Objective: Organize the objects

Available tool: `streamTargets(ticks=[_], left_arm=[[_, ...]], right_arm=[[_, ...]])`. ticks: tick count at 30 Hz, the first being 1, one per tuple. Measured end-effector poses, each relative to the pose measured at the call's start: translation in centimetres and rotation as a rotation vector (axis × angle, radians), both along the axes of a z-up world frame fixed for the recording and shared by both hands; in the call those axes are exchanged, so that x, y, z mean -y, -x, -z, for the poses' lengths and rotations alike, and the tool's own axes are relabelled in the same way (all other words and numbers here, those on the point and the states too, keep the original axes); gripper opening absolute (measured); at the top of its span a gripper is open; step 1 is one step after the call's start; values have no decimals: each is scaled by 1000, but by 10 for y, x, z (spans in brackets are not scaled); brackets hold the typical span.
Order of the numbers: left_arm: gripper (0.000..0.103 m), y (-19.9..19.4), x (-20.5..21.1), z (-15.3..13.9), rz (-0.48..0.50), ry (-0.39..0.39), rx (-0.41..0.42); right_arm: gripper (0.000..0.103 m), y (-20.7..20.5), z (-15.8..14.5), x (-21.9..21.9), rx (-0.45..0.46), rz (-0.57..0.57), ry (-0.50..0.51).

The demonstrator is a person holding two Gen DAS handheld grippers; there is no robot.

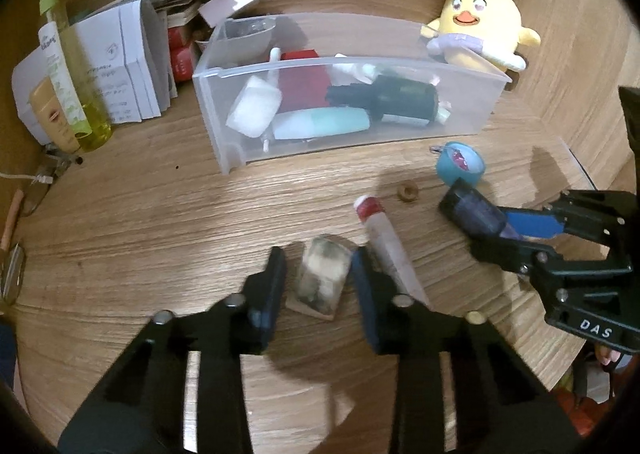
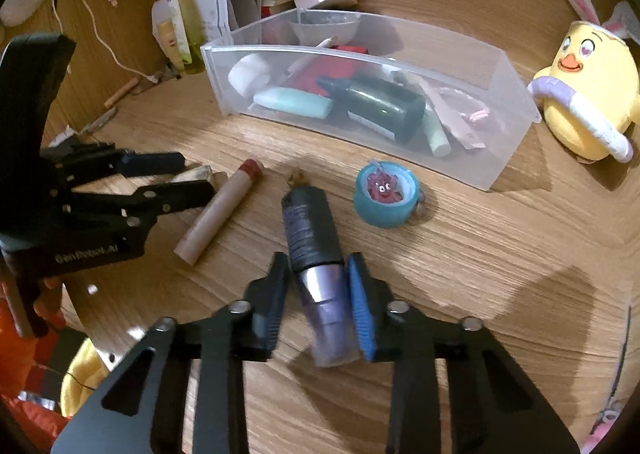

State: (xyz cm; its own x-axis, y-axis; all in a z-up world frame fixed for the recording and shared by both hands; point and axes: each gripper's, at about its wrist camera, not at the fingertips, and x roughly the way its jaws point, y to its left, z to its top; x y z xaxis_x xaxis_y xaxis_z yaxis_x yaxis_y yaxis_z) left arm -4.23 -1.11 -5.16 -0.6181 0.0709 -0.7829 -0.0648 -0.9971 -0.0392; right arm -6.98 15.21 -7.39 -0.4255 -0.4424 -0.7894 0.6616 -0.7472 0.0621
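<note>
Two tongs on the worktop [image 1: 140,213]: left tongs [image 1: 318,278] clamped on a small clear jar [image 1: 324,274]; right tongs [image 2: 318,294] clamped on a purple tube [image 2: 316,254], both before the storage bin [image 2: 512,125].

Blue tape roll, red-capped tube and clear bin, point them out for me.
Blue tape roll [image 2: 386,197], right wrist view, on its inner face.
Red-capped tube [image 2: 218,219], right wrist view, mid-body.
Clear bin [image 1: 340,121], left wrist view, front wall.
</note>
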Motion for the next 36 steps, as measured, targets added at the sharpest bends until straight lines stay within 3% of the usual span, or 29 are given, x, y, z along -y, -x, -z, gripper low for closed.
streamTargets(ticks=[12,36], left_arm=[[23,0,11,-8,-45,-64,-19],[23,0,26,-89,-85,-138,-247]], right_arm=[[23,7,-18,-16,6,60,94],[23,29,-91,-44,-173,142,231]])
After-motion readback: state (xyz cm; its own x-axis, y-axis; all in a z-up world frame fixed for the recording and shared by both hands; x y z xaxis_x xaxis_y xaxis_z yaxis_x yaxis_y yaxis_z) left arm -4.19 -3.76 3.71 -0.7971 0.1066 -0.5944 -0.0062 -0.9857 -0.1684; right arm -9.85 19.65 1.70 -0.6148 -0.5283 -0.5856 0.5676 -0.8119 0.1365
